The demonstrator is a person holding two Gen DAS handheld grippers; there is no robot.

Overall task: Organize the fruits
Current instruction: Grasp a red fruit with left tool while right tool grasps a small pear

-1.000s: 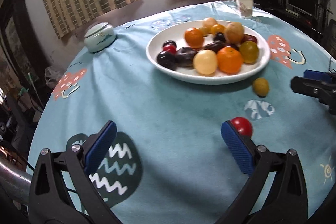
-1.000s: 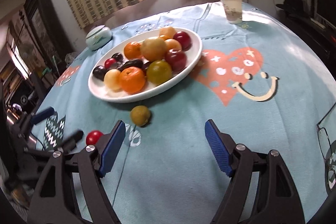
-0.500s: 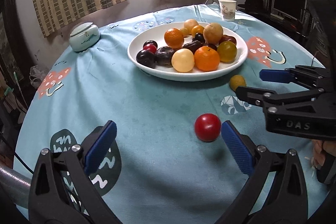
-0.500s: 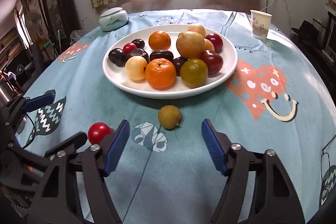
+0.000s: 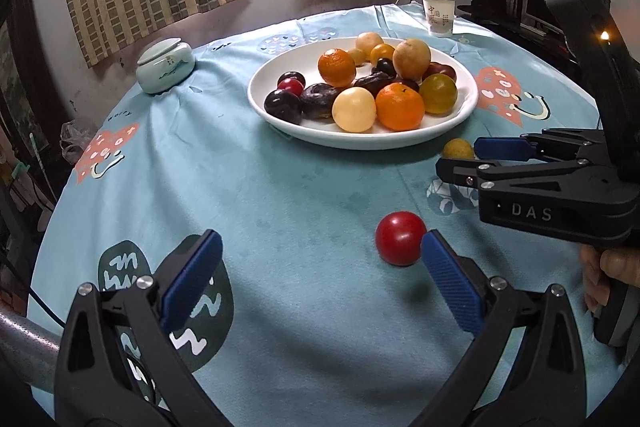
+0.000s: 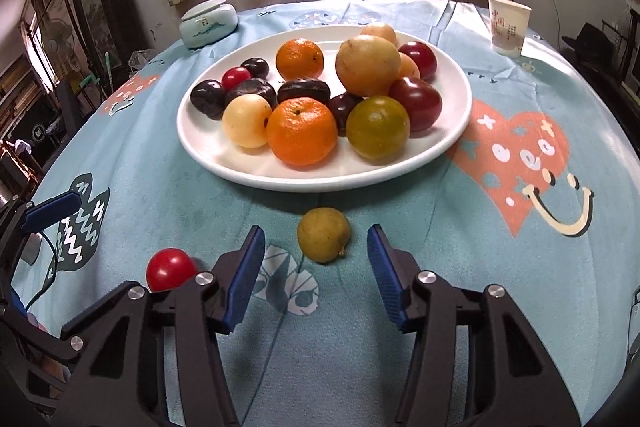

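Round table under blue printed cloth, window and checked curtains behind, white plate heaped with fruit at the middle. Two fruits off the plate: red fruit on the cloth near the left gripper, yellow fruit just in front of the plate rim.

Compared with a second ago, both grippers nearer to the loose fruits. Right gripper turned from aiming past the yellow fruit to facing it squarely, fruit now almost between the blue pads, not touched. Jaws wide apart, nothing held. Left gripper also spread wide and holding nothing; red fruit now just beside the right pad, inside the gap but off-centre, perhaps touching, cannot tell for sure. Meaning for the task: probably both pickups about to begin, two fruits left to bring to the plate.

Yellow fruit slightly oval, long axis about upright and a little tilted, small stem nub at lower right, toward the right pad. Red fruit close to round, no clear long axis, no stem visible. Cup and lidded jar far back, well apart from the work.
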